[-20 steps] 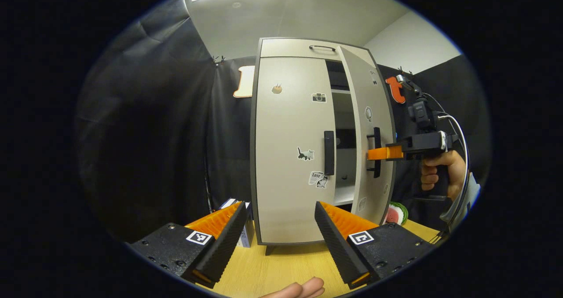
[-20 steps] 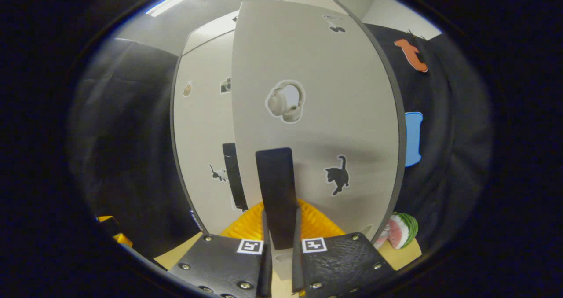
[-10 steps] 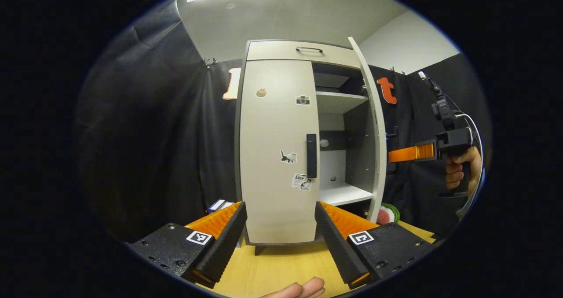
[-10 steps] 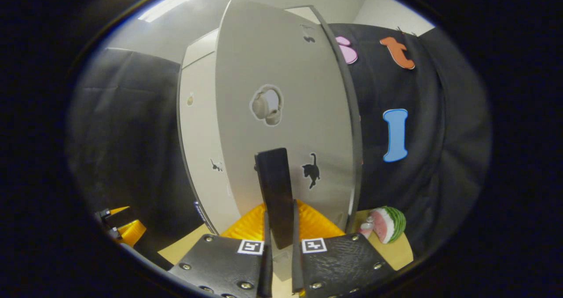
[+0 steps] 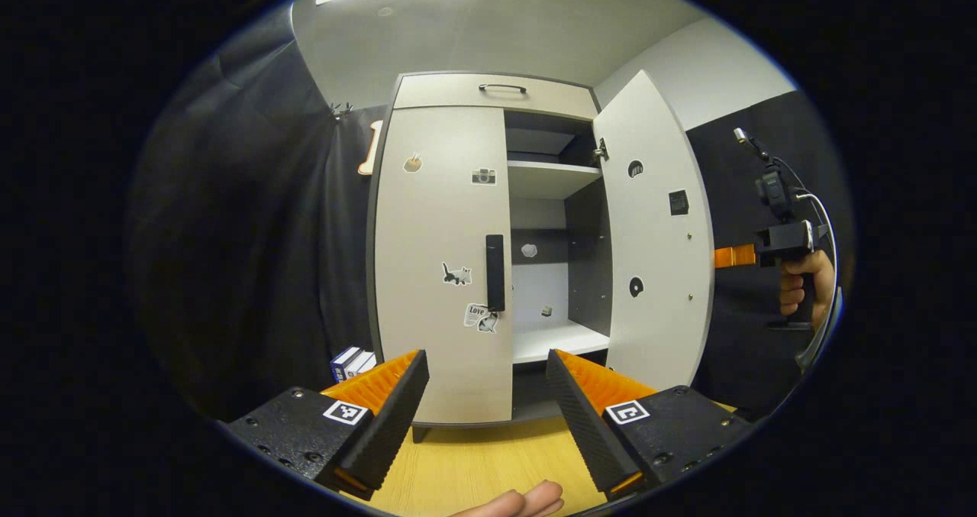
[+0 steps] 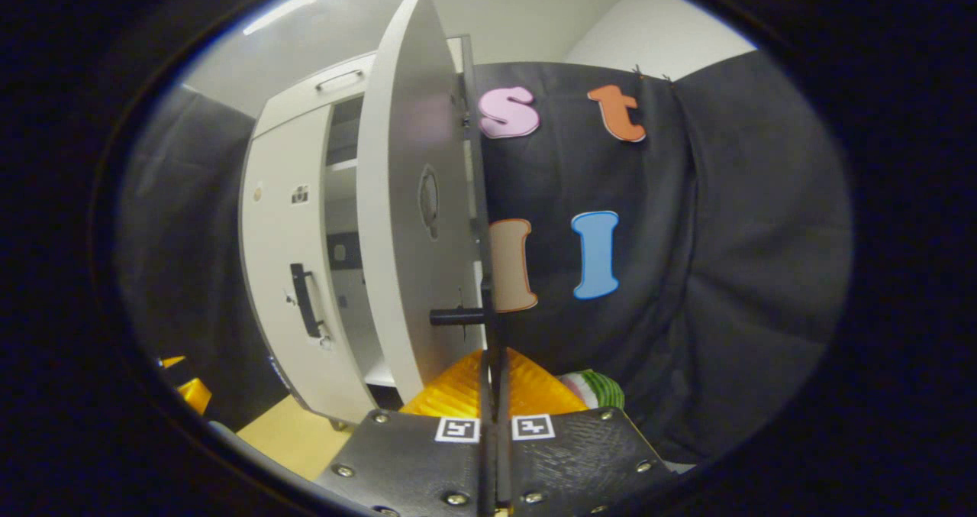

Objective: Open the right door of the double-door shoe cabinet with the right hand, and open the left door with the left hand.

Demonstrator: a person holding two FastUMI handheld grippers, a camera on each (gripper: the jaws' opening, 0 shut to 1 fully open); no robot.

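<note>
The pale grey shoe cabinet stands on the table. Its left door is closed, with a black vertical handle. The right door is swung wide, its inner face turned toward the left gripper view. My left gripper hangs open in front of the left door, some way short of the handle. My right gripper is shut on the right door's black handle, which I see edge-on along with the right door. In the left gripper view its orange fingers poke out past the door's edge.
Inside are white shelves and a lower shelf. A drawer with a handle tops the cabinet. A small blue-and-white box stands left of it on the wooden table. A watermelon toy lies right of it.
The right door has swung from slightly ajar to wide open, with my right gripper holding its handle and moving right. My left gripper stays open before the closed left door.
</note>
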